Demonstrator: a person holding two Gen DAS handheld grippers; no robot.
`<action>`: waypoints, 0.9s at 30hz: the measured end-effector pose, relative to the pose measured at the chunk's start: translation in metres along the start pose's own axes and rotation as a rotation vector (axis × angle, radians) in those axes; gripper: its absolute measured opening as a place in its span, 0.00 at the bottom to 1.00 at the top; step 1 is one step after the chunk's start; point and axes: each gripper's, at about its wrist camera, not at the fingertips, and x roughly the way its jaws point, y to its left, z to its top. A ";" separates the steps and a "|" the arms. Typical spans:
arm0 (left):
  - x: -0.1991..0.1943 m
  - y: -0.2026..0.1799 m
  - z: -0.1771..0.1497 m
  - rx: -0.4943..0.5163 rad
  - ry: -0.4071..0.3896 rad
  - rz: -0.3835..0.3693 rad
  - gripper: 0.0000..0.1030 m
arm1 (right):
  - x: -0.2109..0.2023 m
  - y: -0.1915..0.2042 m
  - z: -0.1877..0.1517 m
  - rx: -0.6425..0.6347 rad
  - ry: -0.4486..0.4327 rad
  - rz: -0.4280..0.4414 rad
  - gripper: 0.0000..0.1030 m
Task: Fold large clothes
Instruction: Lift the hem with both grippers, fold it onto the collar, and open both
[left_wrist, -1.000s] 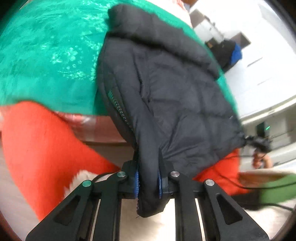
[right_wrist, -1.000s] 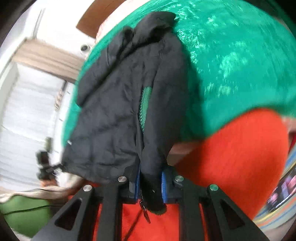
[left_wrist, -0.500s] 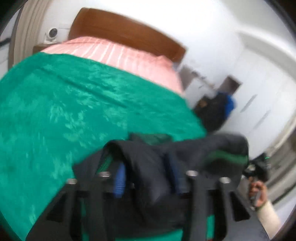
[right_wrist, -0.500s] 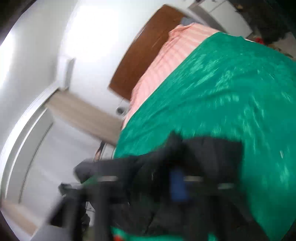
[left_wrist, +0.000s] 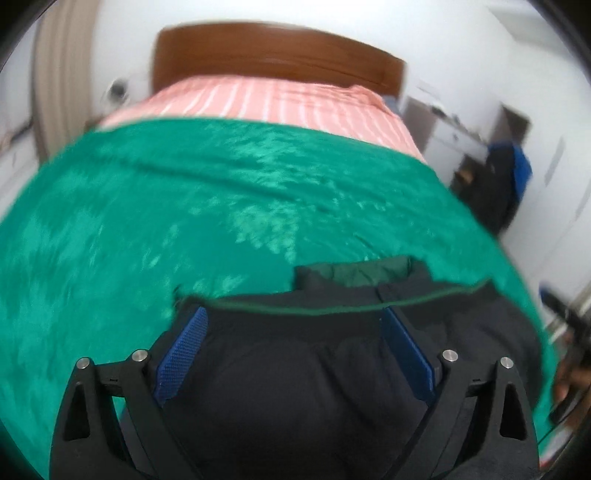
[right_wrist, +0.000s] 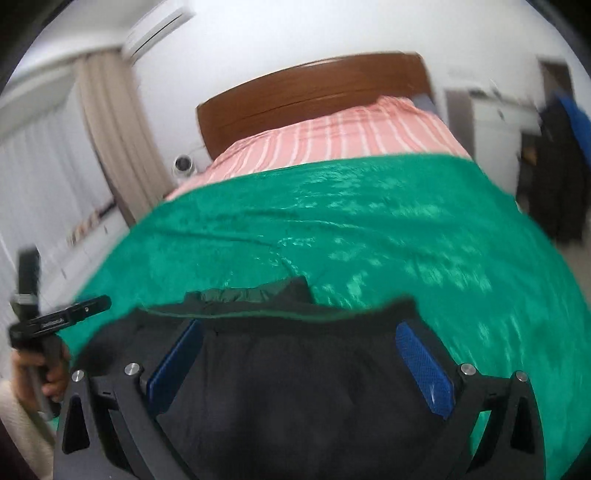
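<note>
One black jacket (left_wrist: 295, 369), folded, green-trimmed edge

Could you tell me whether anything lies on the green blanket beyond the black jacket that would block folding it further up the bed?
Nothing visible does: the green blanket beyond the black jacket is bare up to the striped sheet.

The black jacket (left_wrist: 295, 369) is matt, soft cloth with a dark green lining. The green bedspread (left_wrist: 184, 206) has a plush, shiny nap. The striped pink sheet (right_wrist: 351, 140) looks like plain cloth, the headboard (right_wrist: 310, 92) smooth brown wood. Each claw's blue pads (left_wrist: 181, 354) look finely textured, its frame matt black plastic.
</note>
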 end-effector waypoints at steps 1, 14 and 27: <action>0.010 -0.008 -0.004 0.049 -0.009 0.027 0.99 | 0.020 0.002 -0.005 -0.021 0.003 -0.034 1.00; 0.075 0.021 -0.059 -0.056 -0.036 -0.068 1.00 | 0.076 -0.051 -0.087 0.124 0.002 -0.034 1.00; 0.089 0.019 -0.063 -0.059 -0.009 -0.063 1.00 | 0.088 -0.053 -0.085 0.154 0.009 -0.020 1.00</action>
